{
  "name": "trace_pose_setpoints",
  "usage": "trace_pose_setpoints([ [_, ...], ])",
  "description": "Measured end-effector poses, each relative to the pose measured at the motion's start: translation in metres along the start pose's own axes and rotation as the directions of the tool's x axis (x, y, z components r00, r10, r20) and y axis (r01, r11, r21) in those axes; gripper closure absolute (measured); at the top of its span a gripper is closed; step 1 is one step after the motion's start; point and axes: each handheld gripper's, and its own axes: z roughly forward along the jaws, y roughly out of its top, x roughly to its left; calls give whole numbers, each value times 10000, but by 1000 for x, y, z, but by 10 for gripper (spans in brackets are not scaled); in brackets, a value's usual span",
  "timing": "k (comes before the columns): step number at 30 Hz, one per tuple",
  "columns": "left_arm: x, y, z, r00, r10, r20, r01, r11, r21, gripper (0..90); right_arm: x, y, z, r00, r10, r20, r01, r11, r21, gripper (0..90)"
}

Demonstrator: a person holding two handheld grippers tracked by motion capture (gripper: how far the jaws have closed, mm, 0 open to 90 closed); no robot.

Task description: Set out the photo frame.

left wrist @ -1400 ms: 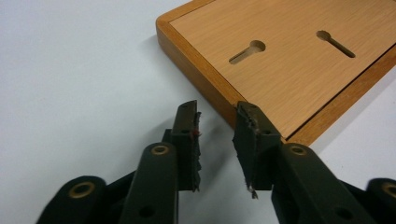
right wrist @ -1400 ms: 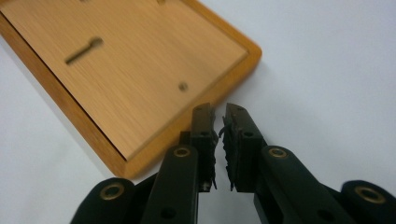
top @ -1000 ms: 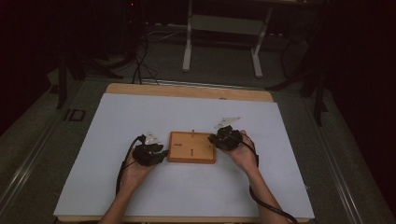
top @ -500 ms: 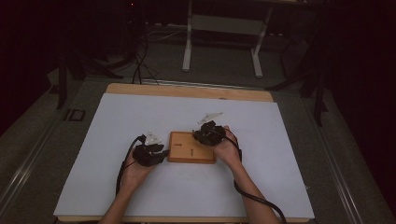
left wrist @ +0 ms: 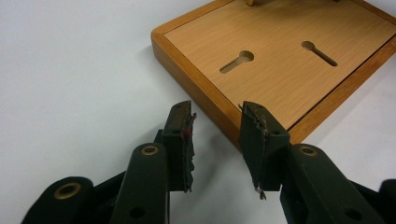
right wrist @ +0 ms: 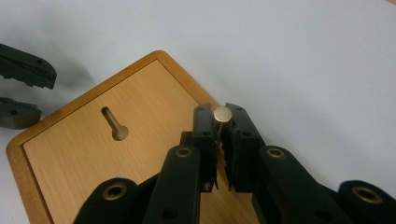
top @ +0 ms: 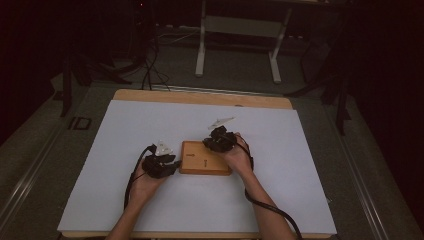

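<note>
1. Since 1 second ago, the right gripper (top: pixel 218 139) has moved from the wooden board's (top: pixel 205 158) right edge in over its far right corner; the left gripper (top: pixel 161 165) has stayed at the left edge.
2. The board, with 2 keyhole slots (left wrist: pixel 236 61), lies flat on the white table cover (top: pixel 125 135).
3. The right gripper's jaws are clamped on a brass peg (right wrist: pixel 222 114).
4. The left gripper's jaws stand apart, empty, beside the board's edge.

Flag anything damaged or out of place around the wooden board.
The pads on the left gripper fingers look frayed and ragged at the edges. Otherwise the wooden board lies flat, and the right gripper holds a brass pin by its edge.
</note>
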Motion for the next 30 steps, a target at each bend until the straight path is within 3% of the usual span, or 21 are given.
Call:
trace_pose_setpoints([
  [7,0,0,0,10000,4,17,-4,10000,29,645,-7,1,1,9980,408,-492,-402,9991,129,844],
  [17,0,0,-1,10000,12,66,-12,10000,-16,646,-12,7,1,9955,431,-841,-377,9972,639,847],
  [30,3,-2,-5,9990,392,229,-393,9992,43,594,-19,11,3,9907,431,-1289,-319,9956,879,848],
])
